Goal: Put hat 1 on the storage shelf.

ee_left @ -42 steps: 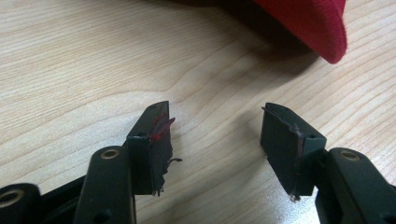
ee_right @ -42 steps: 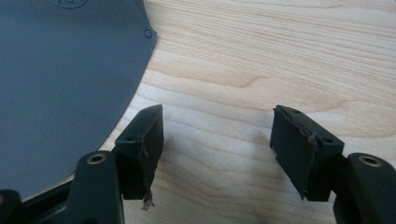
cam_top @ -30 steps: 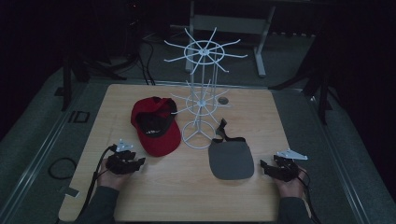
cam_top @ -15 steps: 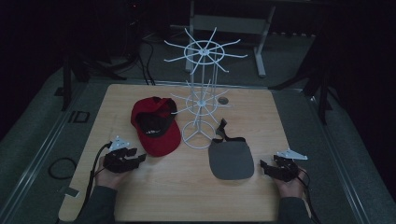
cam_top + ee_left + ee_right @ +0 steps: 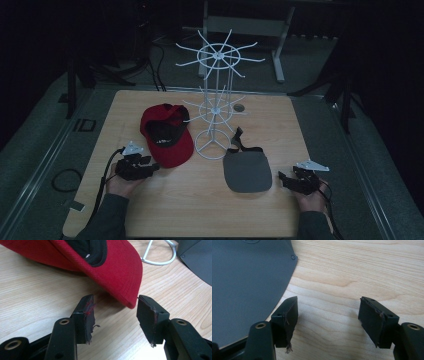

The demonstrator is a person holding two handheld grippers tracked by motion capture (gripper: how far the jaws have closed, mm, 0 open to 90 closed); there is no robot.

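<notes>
Left gripper (image 5: 115,308) jaws released at red cap (image 5: 117,270) brim tip, frame centre; right gripper (image 5: 328,315) jaws released beside grey cap (image 5: 244,282), upper left.

Table (image 5: 165,210): light wood-grain top, smooth, low sheen. Red cap (image 5: 117,267): woven twill cloth, matt, stitched rows on the brim, black fabric lining. Grey cap (image 5: 244,277): smooth matt cloth, fine weave, small eyelets. Hat stand (image 5: 216,107): white coated wire, slightly glossy. Left gripper (image 5: 113,311) and right gripper (image 5: 328,312): black matt plastic jaws, brass-looking inserts; rubbery pads (image 5: 87,315) worn and frayed at the edges, red smears on the left ones.
</notes>
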